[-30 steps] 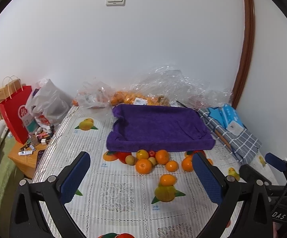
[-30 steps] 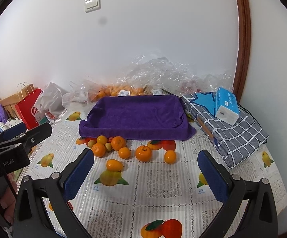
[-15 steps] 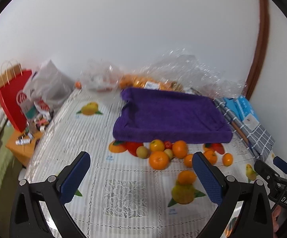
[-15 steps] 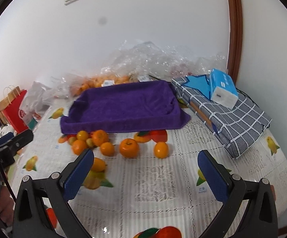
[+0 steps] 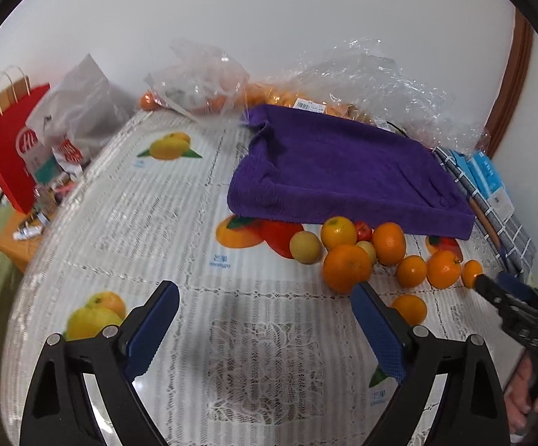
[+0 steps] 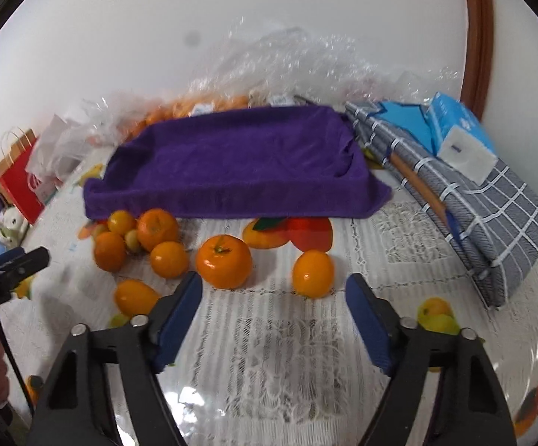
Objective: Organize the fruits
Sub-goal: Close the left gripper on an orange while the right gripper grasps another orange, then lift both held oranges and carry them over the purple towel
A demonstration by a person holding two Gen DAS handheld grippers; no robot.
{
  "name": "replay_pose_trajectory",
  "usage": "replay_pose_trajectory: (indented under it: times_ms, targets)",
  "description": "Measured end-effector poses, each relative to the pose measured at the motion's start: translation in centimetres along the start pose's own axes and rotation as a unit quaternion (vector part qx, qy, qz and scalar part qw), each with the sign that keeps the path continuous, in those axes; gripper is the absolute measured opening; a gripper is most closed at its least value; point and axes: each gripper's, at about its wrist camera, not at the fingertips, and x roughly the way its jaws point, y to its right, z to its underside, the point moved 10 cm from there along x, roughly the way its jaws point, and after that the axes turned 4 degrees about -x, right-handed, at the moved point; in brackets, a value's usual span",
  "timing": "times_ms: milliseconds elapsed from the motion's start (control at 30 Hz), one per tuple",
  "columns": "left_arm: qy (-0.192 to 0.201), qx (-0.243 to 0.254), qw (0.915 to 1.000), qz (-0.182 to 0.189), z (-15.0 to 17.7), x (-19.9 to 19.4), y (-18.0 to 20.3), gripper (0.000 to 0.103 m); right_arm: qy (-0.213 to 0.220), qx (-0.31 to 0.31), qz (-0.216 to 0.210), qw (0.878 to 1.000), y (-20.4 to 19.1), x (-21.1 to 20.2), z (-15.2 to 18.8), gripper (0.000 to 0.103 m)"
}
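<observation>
Several oranges and small yellow fruits lie loose on the patterned tablecloth in front of a purple towel-lined tray (image 5: 343, 171), also in the right wrist view (image 6: 232, 163). My left gripper (image 5: 265, 330) is open and empty, low over the cloth, with a large orange (image 5: 347, 267) just beyond its right finger. My right gripper (image 6: 272, 319) is open and empty; a large orange (image 6: 224, 260) and a smaller orange (image 6: 313, 273) lie just ahead of it.
Clear plastic bags with more oranges (image 5: 287, 100) sit behind the tray by the wall. A folded grey checked cloth (image 6: 484, 208) with a blue tissue box (image 6: 458, 130) lies right. A red paper bag (image 5: 5, 148) stands left of the table edge.
Both grippers have moved forward and down toward the loose fruit; the oranges and tray now look much closer. Both stay open.
</observation>
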Motion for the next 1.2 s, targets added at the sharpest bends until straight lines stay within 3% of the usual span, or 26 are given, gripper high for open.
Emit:
replay_pose_trajectory:
  times_ms: [133,367,533,767,900,1067,1200]
  targets:
    - [-0.005,0.003,1.0,-0.006,0.4,1.2,-0.3,0.093,-0.013,-0.001,0.016,1.0,1.2,1.8,0.6,0.063]
    - [-0.014,0.016,0.9995,0.025,0.8,2.7,1.5,0.081,-0.028,0.025,0.011,0.999,2.1,4.3,1.1,0.058]
    - [-0.015,0.032,0.998,0.052,0.8,3.6,3.6,0.08,-0.021,0.051,-0.002,0.998,2.6,4.6,0.6,0.055]
    - [-0.025,0.035,0.9958,0.081,1.1,5.2,5.8,0.066,-0.02,0.058,0.001,0.998,3.0,4.5,0.6,0.046]
    - [-0.02,0.038,0.9953,0.087,0.9,5.8,6.6,0.064,-0.018,0.066,0.0,0.998,3.3,4.4,0.5,0.037]
    - [-0.025,0.02,0.9922,0.12,0.9,6.1,7.2,0.041,-0.016,0.066,-0.008,0.998,3.1,4.4,0.5,0.033]
    - [-0.027,-0.003,0.9869,0.159,1.0,5.7,7.2,0.039,-0.008,0.066,-0.035,0.997,2.7,4.1,0.5,0.032]
